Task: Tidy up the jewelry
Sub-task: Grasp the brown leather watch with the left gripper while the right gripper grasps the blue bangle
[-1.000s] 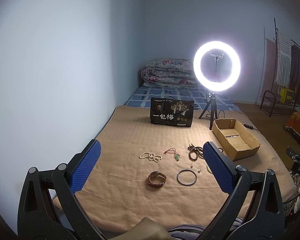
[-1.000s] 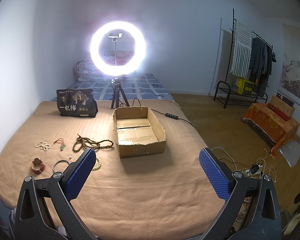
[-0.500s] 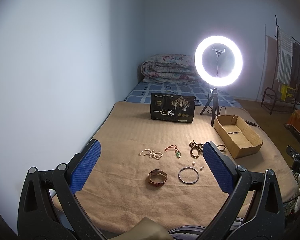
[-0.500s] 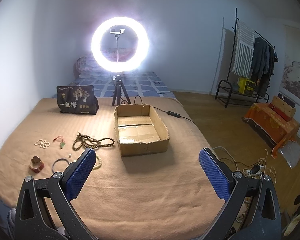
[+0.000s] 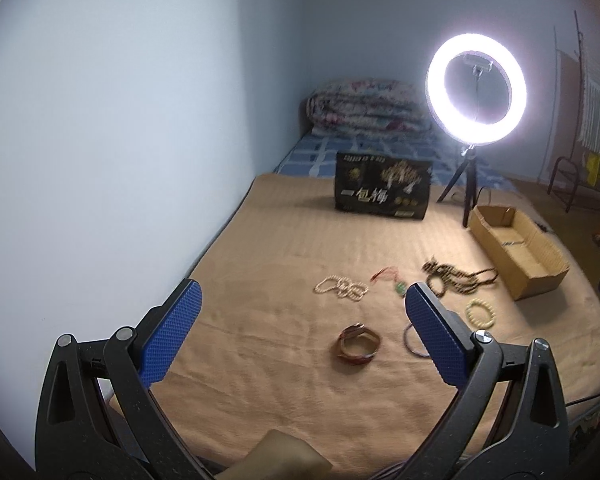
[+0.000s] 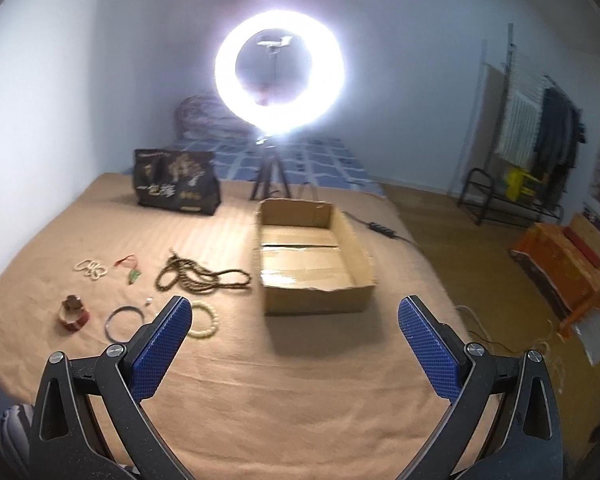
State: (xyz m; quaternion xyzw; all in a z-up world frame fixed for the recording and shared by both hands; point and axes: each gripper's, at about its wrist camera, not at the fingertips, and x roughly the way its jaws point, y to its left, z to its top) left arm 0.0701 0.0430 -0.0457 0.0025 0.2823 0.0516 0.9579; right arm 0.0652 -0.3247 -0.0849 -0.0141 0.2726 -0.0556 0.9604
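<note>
Jewelry lies loose on the tan blanket: a white bead bracelet, a red-cord green pendant, a dark bead necklace, a yellow bead bracelet, a brown-red cuff and a thin metal bangle. An open cardboard box sits to the right of them, with nothing visible inside. My left gripper is open and empty, above the near blanket in front of the cuff. My right gripper is open and empty, before the box.
A lit ring light on a tripod stands behind the box. A black printed bag stands at the back. A folded quilt lies against the far wall. A cable and power strip run right of the box. A wall borders the left.
Both views have moved in closer over the blanket; the left view swung left so the jewelry sits further right. The right view now sits nearer the box. Both grippers stay open.
</note>
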